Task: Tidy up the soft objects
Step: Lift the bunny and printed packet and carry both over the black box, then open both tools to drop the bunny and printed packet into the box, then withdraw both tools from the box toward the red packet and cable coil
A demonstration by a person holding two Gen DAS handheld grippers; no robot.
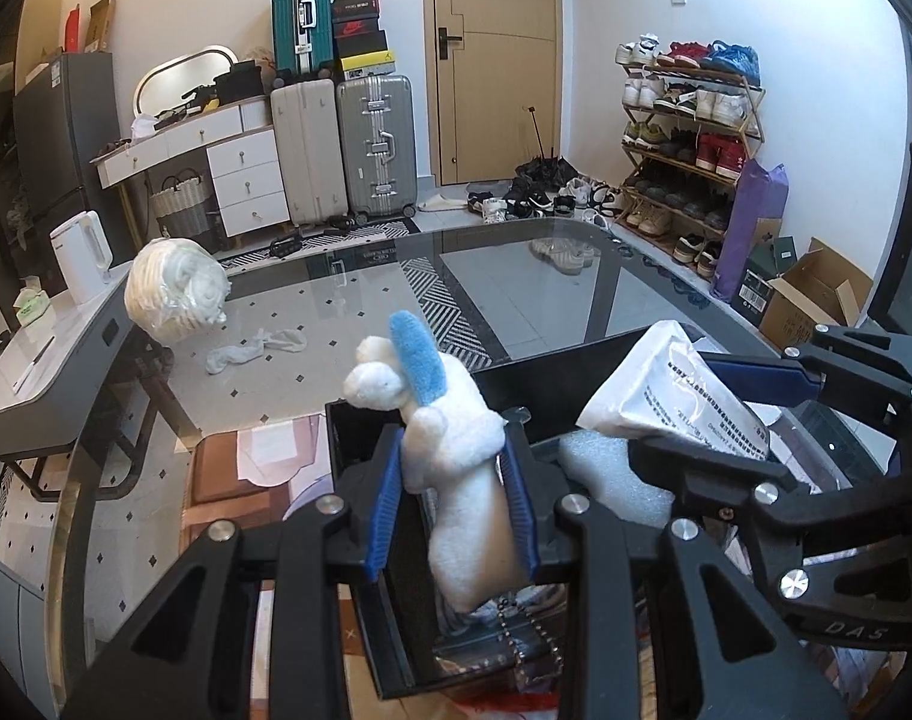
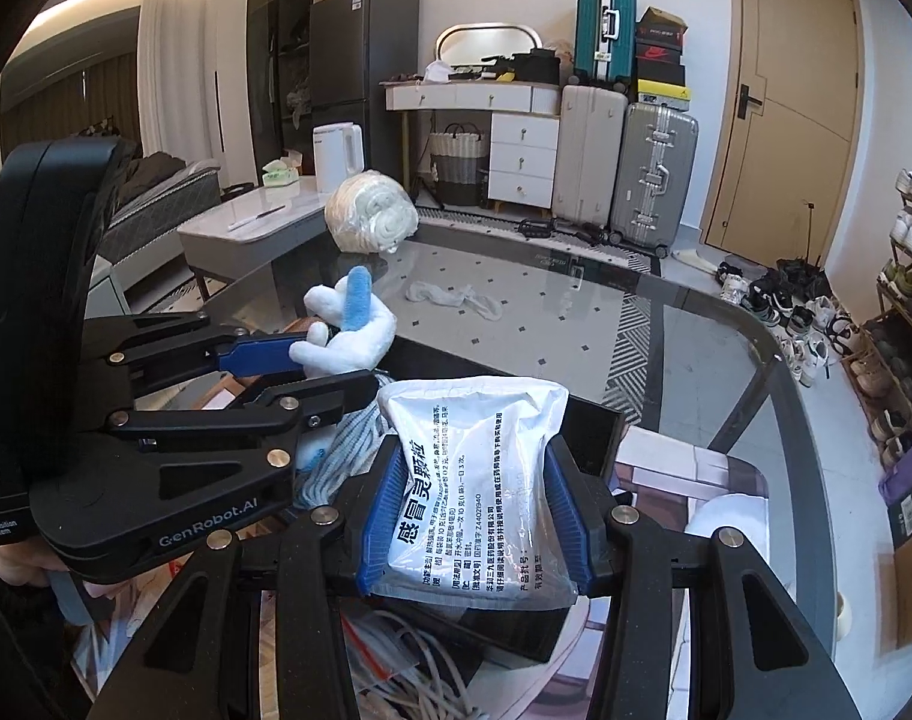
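Note:
My left gripper (image 1: 456, 456) is shut on a white plush toy (image 1: 456, 456) with a blue ear, held above the near-left corner of a black box (image 1: 552, 384). My right gripper (image 2: 474, 474) is shut on a white plastic medicine pouch (image 2: 474, 480) with black print, held over the same box (image 2: 594, 420). The pouch also shows in the left wrist view (image 1: 672, 396), and the plush in the right wrist view (image 2: 348, 330). White foam (image 1: 606, 474) and a grey-white knit cloth (image 2: 342, 450) lie inside the box.
On the glass table (image 1: 516, 276) lie a bagged white towel roll (image 1: 174, 294) and a white sock (image 1: 252, 348). A side table with a kettle (image 1: 84, 258) stands left. Suitcases, drawers, a shoe rack and a cardboard box (image 1: 816, 294) lie beyond.

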